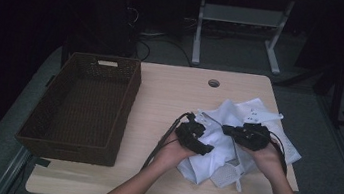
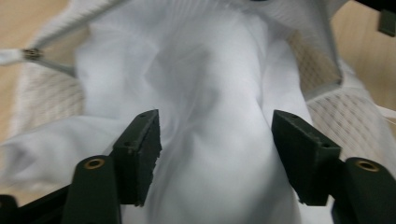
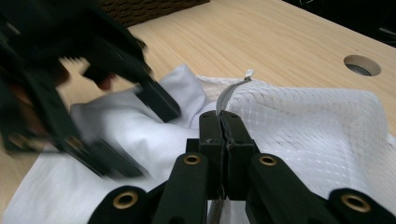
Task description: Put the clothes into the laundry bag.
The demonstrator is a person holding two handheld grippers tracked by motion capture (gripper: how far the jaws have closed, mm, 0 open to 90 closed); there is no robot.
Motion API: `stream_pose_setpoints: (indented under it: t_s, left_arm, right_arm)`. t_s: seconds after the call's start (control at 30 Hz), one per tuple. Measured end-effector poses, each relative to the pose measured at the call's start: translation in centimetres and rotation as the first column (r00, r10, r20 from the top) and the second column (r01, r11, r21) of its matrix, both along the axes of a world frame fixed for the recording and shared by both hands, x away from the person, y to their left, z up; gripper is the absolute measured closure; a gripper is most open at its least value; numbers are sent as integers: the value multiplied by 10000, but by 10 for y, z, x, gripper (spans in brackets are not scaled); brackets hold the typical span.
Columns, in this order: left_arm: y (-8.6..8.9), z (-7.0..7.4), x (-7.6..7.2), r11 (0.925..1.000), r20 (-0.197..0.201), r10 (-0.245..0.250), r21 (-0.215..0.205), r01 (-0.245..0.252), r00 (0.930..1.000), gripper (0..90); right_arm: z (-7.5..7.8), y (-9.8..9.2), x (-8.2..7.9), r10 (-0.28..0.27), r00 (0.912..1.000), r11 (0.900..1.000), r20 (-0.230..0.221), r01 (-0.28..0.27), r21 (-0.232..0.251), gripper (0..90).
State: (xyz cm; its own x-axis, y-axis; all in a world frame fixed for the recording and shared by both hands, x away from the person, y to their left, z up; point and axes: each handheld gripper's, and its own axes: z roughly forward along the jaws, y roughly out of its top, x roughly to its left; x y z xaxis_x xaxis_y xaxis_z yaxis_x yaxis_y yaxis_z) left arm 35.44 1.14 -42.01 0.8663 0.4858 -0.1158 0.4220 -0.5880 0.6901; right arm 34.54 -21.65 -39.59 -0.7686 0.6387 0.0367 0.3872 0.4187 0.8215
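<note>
A crumpled white garment [image 1: 235, 135] lies on the right half of the wooden table [image 1: 175, 92]. My left gripper [image 1: 206, 149] hovers over its near left part. Its jaws stand open, with smooth white cloth [image 2: 210, 70] bulging between them and the pads [image 2: 144, 149] clear of it. My right gripper [image 1: 228, 130] is over the middle of the garment, facing left. It is shut on a thin grey strap [image 3: 229, 93] at the edge of the garment's mesh lining [image 3: 303, 121]. The left gripper [image 3: 149, 140] appears blurred just beside it in the right gripper view.
A dark wicker basket [image 1: 126, 106] stands on the left of the table, its inside bare. A round cable hole [image 1: 213, 83] sits near the far edge. Beyond the table are desk legs [image 1: 199, 30] and cables on a dark floor.
</note>
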Motion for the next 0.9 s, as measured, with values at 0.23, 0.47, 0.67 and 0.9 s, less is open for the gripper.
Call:
stream_pose_setpoints:
  t_s: [0.23, 0.47, 0.67, 0.9]
  left_arm:
    - [44, 14, -21, 9999, 229, -54, -119, 57, 9997, 332]
    - [66, -6, -32, 9986, -183, -430, 311, 436, 9989, 333]
    - [54, -22, -28, 9934, -604, -908, 644, 946, 9940, 389]
    - [38, -25, -32, 9800, -1059, -1644, 956, 1746, 9807, 889]
  right_arm:
    - [-2, -4, 0, -152, 9999, 9999, -45, 152, -65, 876]
    - [-4, -5, 0, -181, 9998, 9997, -122, 179, -152, 876]
    - [-6, -5, 0, -170, 9997, 9996, -148, 166, -244, 876]
    - [-10, -2, 1, -81, 9997, 9993, -245, 73, -357, 877]
